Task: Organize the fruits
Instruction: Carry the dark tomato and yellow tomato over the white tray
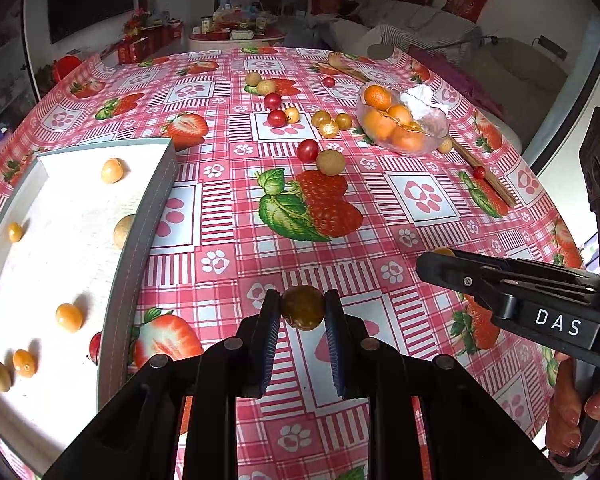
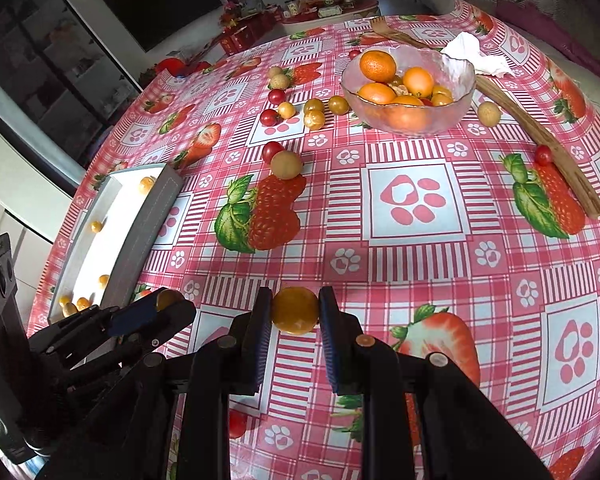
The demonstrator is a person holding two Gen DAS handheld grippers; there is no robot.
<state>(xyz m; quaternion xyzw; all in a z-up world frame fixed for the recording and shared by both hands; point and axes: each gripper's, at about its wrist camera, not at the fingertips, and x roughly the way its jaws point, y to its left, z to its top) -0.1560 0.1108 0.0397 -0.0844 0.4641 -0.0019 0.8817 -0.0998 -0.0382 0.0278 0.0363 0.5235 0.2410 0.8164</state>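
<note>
Hovering over tablecloth [image 1: 228,216], left tool [image 1: 302,307] pinching dark berry [image 1: 302,307], right tool [image 2: 295,311] pinching yellow berry [image 2: 295,311]

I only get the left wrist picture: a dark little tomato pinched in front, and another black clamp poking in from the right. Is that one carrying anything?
Observer: Yes. The right hand-held gripper is shut on a round yellow-orange fruit.
Visitor: And that pale sliver peeking out beside the glass bowl?
Observer: That is a whole round beige fruit, lying between the glass bowl and the wooden fork.
</note>
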